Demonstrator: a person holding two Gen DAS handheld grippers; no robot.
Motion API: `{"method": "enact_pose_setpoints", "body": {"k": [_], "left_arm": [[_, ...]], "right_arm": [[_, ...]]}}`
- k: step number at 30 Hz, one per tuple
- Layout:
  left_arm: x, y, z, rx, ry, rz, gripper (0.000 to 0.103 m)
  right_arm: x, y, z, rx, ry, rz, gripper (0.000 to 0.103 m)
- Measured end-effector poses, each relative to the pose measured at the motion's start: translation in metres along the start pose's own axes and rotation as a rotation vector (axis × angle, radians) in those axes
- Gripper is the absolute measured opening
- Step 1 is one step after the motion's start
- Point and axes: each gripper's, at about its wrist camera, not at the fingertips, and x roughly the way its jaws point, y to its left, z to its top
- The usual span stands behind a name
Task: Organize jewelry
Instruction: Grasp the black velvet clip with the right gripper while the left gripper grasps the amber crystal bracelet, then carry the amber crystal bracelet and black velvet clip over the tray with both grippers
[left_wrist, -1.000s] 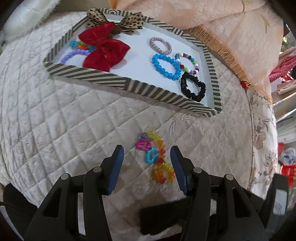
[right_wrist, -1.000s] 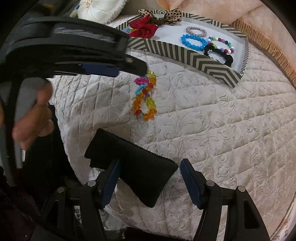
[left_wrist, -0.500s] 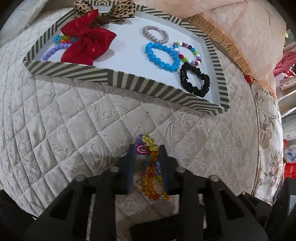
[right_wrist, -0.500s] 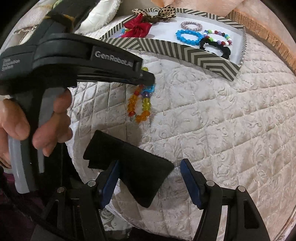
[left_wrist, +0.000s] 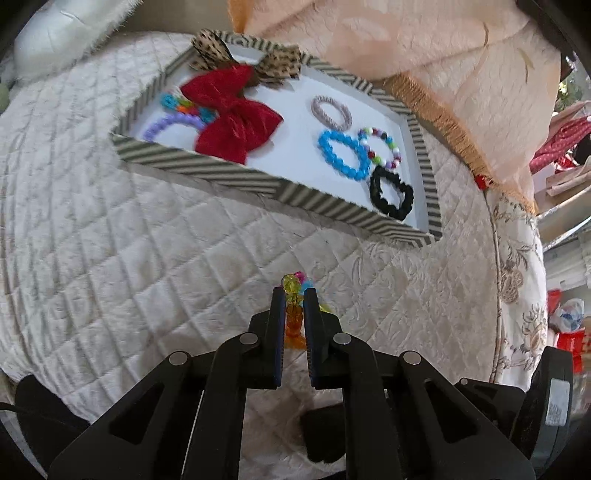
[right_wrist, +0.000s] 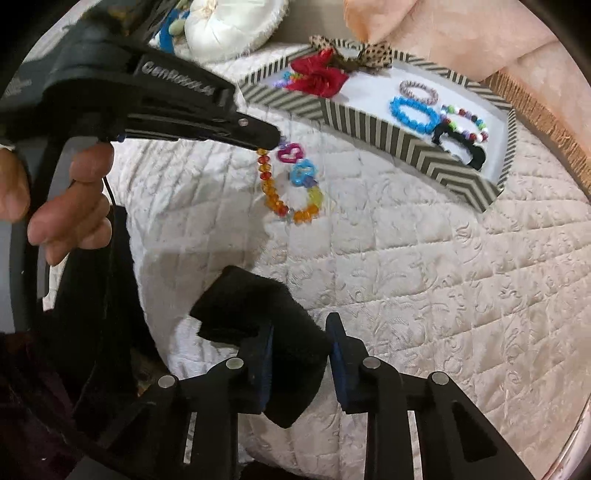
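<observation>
The left gripper (left_wrist: 294, 295) is clamped on the orange-and-yellow bead bracelet (right_wrist: 291, 184), which hangs from its fingertips above the quilted cream cover (right_wrist: 424, 295) with its pink and blue heart charms dangling. Right of it, the right gripper (right_wrist: 299, 334) is closing its jaws around a black fabric pouch (right_wrist: 258, 314), both pads already touching its sides. Farther right, the striped tray (left_wrist: 236, 175) holds a red bow (left_wrist: 232, 118), a blue bead bracelet (left_wrist: 343, 155), a multicolour bead bracelet (left_wrist: 382, 146) and a black scrunchie (left_wrist: 391, 194).
</observation>
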Motion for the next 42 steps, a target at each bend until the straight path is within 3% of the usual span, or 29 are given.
{"method": "enact_pose_setpoints", "body": {"k": [15,42], "left_arm": [[-0.066,0.021,0.002,0.019,-0.115,0.022,0.008],[-0.078,0.019,0.023,0.061,-0.169,0.078,0.008]], "right_arm": [[-0.065,-0.011,0.011,0.089,-0.176,-0.014,0.025],[-0.082,-0.046,0.039,0.213,-0.285,-0.024,0.025]]}}
